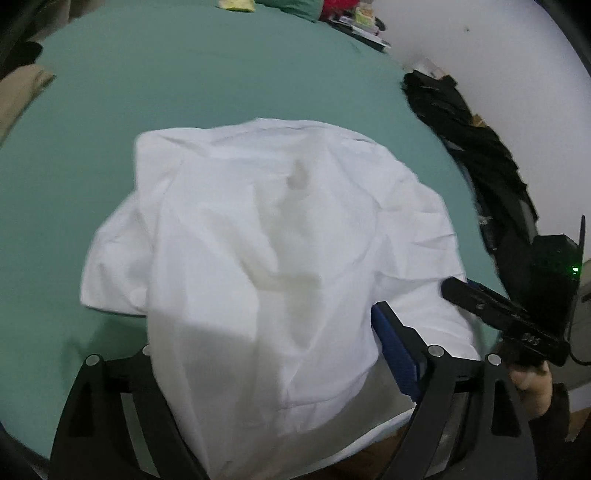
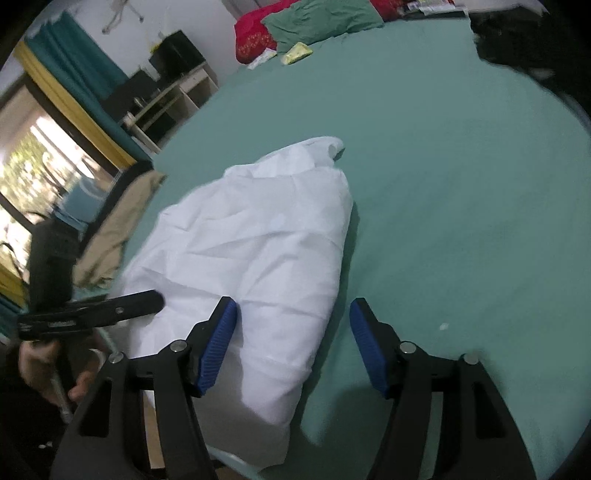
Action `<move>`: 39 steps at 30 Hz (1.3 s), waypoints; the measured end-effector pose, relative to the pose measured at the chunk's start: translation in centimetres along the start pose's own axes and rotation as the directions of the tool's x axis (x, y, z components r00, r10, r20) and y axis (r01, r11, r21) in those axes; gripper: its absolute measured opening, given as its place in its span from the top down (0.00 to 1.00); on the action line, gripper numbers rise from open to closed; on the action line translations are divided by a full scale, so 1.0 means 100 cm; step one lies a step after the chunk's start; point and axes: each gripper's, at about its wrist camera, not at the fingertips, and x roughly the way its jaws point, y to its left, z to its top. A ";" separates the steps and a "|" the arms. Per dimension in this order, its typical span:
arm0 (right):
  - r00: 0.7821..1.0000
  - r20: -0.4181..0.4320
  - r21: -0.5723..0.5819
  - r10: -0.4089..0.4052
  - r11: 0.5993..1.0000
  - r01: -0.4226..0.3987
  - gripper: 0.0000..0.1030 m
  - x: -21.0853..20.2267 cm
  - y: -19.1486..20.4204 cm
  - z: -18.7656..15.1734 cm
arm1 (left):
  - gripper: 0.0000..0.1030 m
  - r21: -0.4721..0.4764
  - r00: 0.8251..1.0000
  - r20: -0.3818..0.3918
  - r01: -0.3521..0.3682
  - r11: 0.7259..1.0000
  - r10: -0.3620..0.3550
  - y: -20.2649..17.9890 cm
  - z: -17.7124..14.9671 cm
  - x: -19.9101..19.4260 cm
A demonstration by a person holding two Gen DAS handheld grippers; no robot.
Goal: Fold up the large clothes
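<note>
A white garment (image 1: 258,236) lies crumpled on a green bed sheet (image 1: 184,81) and hangs over the near edge. My left gripper (image 1: 266,339) stands open; the cloth drapes between its jaws and hides the left finger's pad, while the right blue pad (image 1: 397,354) shows. I cannot tell whether it grips the cloth. In the right wrist view the garment (image 2: 258,251) lies ahead and left. My right gripper (image 2: 291,347) is open, its left pad (image 2: 218,343) over the cloth's near edge, its right pad (image 2: 367,347) over bare sheet.
Black clothing (image 1: 472,147) lies along the bed's right edge by a white wall. Beige cloth (image 2: 114,229) hangs at the left edge. Green and red pillows (image 2: 317,18) and a small yellow item (image 2: 297,53) sit at the far end. Shelves and a window stand at left.
</note>
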 end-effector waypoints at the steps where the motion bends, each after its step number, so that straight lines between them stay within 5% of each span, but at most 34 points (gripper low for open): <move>1: 1.000 -0.003 0.011 0.015 1.000 -0.015 0.35 0.002 -0.002 -0.001 | 0.15 0.018 1.000 0.005 -0.017 1.000 0.017 -0.002 -0.001 0.000; 12: 0.998 0.028 0.042 0.058 0.997 -0.059 0.29 0.019 0.010 -0.008 | 0.14 0.037 0.997 0.069 -0.022 0.999 0.019 -0.017 0.003 0.021; 16: 0.999 0.011 -0.019 0.037 0.999 -0.037 0.33 0.033 0.032 -0.011 | 0.52 0.071 0.996 0.081 0.030 0.997 -0.035 -0.023 -0.003 0.018; 20: 0.995 0.018 0.040 0.098 0.994 -0.098 0.69 0.034 0.030 -0.013 | 0.73 0.077 0.995 0.088 0.033 0.996 -0.040 -0.031 -0.007 0.014; 26: 0.996 0.057 -0.008 0.071 0.997 -0.071 0.81 0.017 0.053 -0.016 | 0.78 0.086 0.992 0.109 0.053 0.995 -0.062 -0.043 -0.006 -0.003; 39: 0.976 0.169 -0.115 0.139 0.986 -0.121 0.84 -0.011 0.140 0.031 | 0.78 0.109 0.963 0.242 0.098 0.989 -0.122 -0.009 0.023 -0.092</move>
